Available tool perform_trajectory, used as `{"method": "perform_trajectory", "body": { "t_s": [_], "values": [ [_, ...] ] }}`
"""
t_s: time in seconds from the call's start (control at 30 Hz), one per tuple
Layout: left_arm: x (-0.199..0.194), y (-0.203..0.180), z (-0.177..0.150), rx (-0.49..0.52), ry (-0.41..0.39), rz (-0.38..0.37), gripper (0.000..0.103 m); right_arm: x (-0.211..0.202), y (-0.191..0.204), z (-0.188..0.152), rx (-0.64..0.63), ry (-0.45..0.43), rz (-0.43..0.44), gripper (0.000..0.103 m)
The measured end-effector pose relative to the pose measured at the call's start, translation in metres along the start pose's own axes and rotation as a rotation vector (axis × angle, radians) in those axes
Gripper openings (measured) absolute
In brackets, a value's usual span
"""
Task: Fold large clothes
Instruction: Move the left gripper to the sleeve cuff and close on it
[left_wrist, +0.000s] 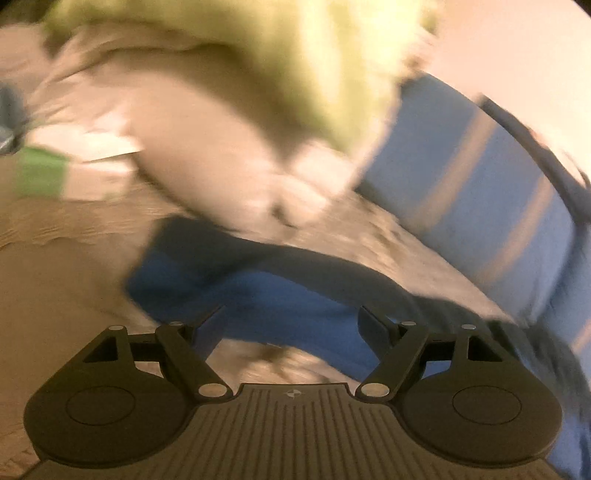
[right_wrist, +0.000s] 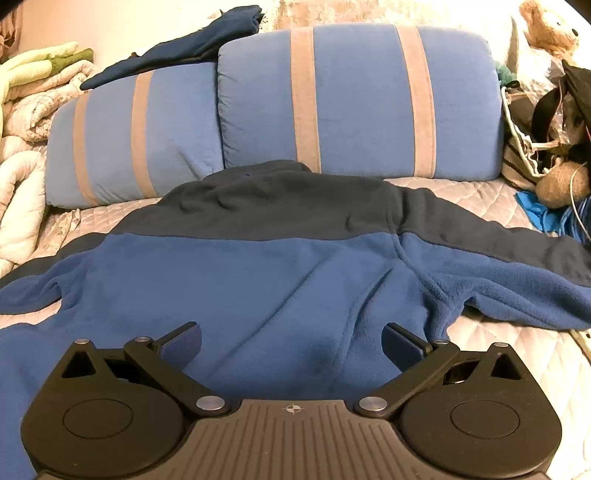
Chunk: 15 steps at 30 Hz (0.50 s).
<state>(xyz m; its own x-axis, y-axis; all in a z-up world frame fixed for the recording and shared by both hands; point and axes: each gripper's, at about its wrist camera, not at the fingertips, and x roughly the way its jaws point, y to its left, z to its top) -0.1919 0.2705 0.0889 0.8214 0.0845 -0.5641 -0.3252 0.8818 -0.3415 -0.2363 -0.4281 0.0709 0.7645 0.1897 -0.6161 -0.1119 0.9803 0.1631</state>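
A large fleece top (right_wrist: 280, 280), bright blue with a dark navy yoke and collar, lies spread flat on a quilted bed cover (right_wrist: 517, 350), both sleeves stretched out to the sides. My right gripper (right_wrist: 293, 341) hovers open over the lower body of the garment, nothing between its fingers. The left wrist view is heavily blurred. It shows one blue and navy sleeve (left_wrist: 229, 280) running across the bed. My left gripper (left_wrist: 290, 325) stands open just above that sleeve, with nothing in it.
Two blue cushions with beige stripes (right_wrist: 351, 107) stand behind the garment, with a dark blue cloth (right_wrist: 184, 48) draped on top. White quilts and green bedding (right_wrist: 33, 85) pile at the left. A bag and soft toys (right_wrist: 550, 122) crowd the right edge.
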Motion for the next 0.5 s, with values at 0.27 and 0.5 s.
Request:
{"method": "perform_trajectory", "body": {
  "t_s": [0.27, 0.5],
  "values": [
    [0.026, 0.079, -0.007, -0.286, 0.031, 0.051, 0.072, 0.004, 0.007, 0.0, -0.035, 0.023, -0.005, 0.103],
    [0.052, 0.12, -0.015, -0.525, 0.02, -0.003, 0.059, 0.007, 0.006, 0.001, -0.022, 0.041, -0.004, 0.103]
  ]
}}
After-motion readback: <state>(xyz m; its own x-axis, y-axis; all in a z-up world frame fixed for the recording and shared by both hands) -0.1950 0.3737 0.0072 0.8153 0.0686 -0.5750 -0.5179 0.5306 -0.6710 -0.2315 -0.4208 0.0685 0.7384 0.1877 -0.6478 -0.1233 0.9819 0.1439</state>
